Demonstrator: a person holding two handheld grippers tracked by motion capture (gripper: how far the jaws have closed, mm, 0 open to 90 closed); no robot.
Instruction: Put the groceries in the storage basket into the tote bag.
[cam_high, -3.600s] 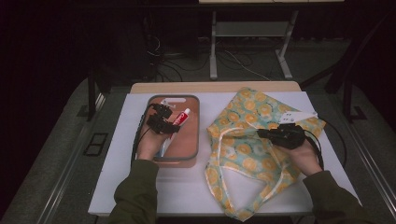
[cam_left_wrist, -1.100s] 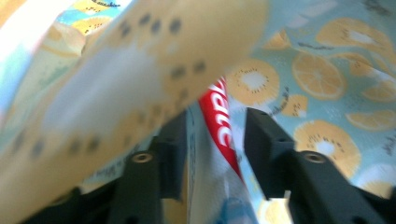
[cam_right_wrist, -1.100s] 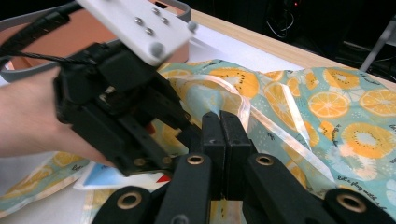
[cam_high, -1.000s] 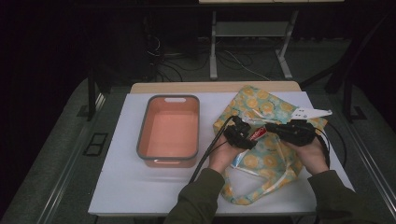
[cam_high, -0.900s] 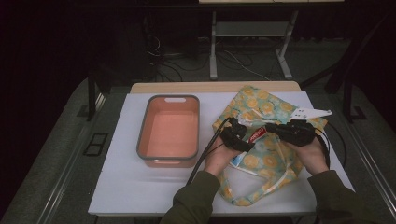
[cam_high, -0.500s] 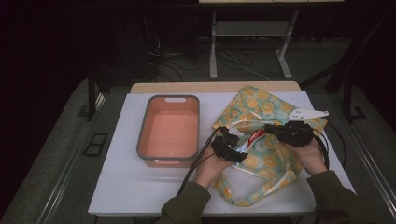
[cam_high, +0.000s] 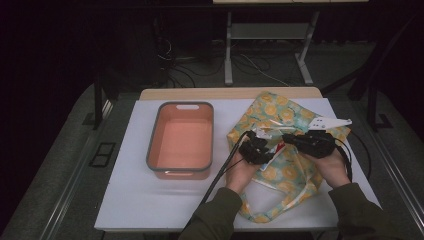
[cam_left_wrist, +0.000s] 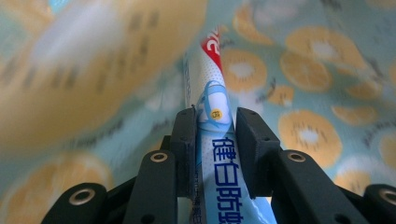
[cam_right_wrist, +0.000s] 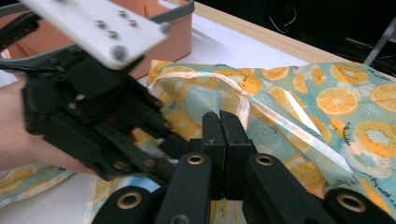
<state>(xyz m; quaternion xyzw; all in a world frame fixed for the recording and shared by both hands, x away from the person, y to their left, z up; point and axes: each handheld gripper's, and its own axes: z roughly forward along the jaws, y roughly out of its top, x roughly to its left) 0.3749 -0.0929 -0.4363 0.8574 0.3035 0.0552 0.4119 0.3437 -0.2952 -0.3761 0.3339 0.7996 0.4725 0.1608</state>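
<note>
Glossy blue-and-white toothpaste tube (cam_left_wrist: 215, 140) is clamped in my left claw (cam_left_wrist: 214, 133), whose jaws have just been closing, over the fruit-print cloth bag (cam_high: 295, 170) right of centre. My right claw (cam_right_wrist: 220, 122) pinches the bag's thin edge. Left sits the salmon tub (cam_high: 181, 175).

Dim room, near-black at back and sides. Grey floor (cam_high: 60, 165) all round a white-topped table (cam_high: 150, 200), with a strip of pale wood (cam_high: 200, 93) along its far edge. Beyond that edge, a light metal frame (cam_high: 228, 55) on two legs and loose dark cables (cam_high: 170, 60) trailing across the floor. Black upright post (cam_high: 97, 100) off the far left corner.
</note>
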